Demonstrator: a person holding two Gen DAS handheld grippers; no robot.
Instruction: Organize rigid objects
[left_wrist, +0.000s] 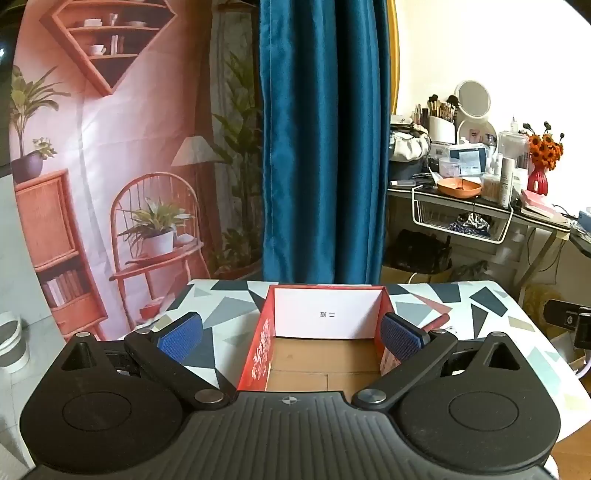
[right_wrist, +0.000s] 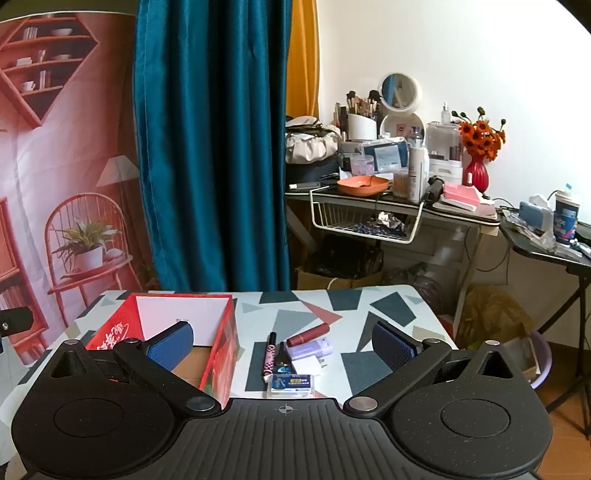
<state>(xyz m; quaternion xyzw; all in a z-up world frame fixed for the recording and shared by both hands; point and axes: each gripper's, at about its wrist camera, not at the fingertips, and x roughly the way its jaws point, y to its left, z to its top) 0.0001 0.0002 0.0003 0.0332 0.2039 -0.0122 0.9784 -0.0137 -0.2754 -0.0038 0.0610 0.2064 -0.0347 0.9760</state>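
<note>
Small hard items, a slim pen (right_wrist: 270, 355), a red lipstick (right_wrist: 308, 329), a white plug (right_wrist: 309, 365) and a flat plastic case (right_wrist: 292, 384), lay clustered on the patterned table (right_wrist: 391, 306), straight ahead between the right gripper (right_wrist: 282, 345)'s wide, empty jaws, pen lengthwise away. Beside them to the left sat the red cardboard box (left_wrist: 258, 350), under the equally open, empty left gripper (left_wrist: 293, 334).

Both cameras sit low behind their own grippers, tilted slightly down over the patterned table (left_wrist: 229, 306) and facing the far blue curtain (left_wrist: 325, 147). The left wrist view looks straight into the red box (left_wrist: 258, 350), close up. The right wrist view sits further right, with the box (right_wrist: 221, 343) at its left. Both share the box, the curtain and the cluttered desk (right_wrist: 461, 214) at far right.
</note>
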